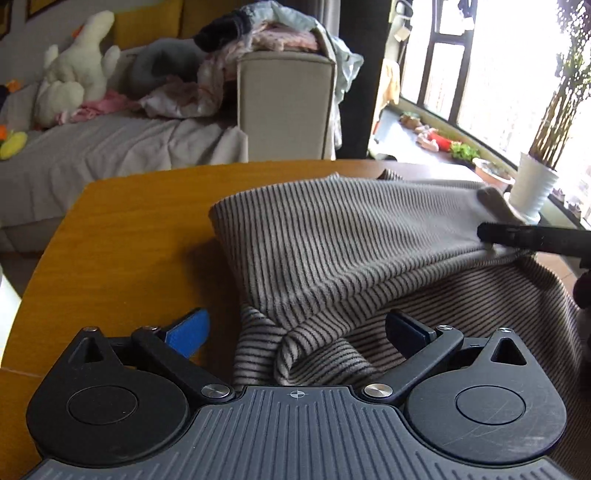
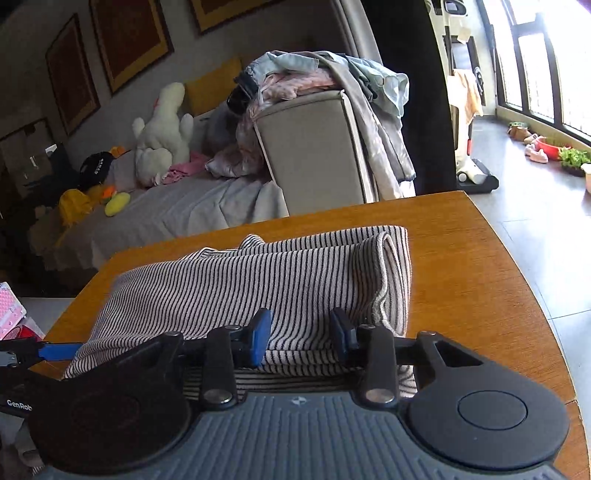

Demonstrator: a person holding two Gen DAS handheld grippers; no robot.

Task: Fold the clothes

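A beige garment with thin black stripes (image 1: 332, 236) lies folded over itself on the wooden table (image 1: 122, 229). My left gripper (image 1: 295, 332) is wide open at its near left edge, with a bunched fold lying between the fingers. In the right wrist view the same garment (image 2: 258, 273) lies as a folded stack. My right gripper (image 2: 301, 336) is open over its near edge, fingers apart with cloth between them. The right gripper's black finger shows in the left wrist view (image 1: 532, 238), pressing on the garment's right side.
A sofa (image 1: 110, 147) with plush toys (image 1: 77, 74) and piled clothes (image 1: 266, 33) stands behind the table. A white plant pot (image 1: 532, 188) stands at the right by the windows. A pink box (image 2: 9, 310) sits left of the table.
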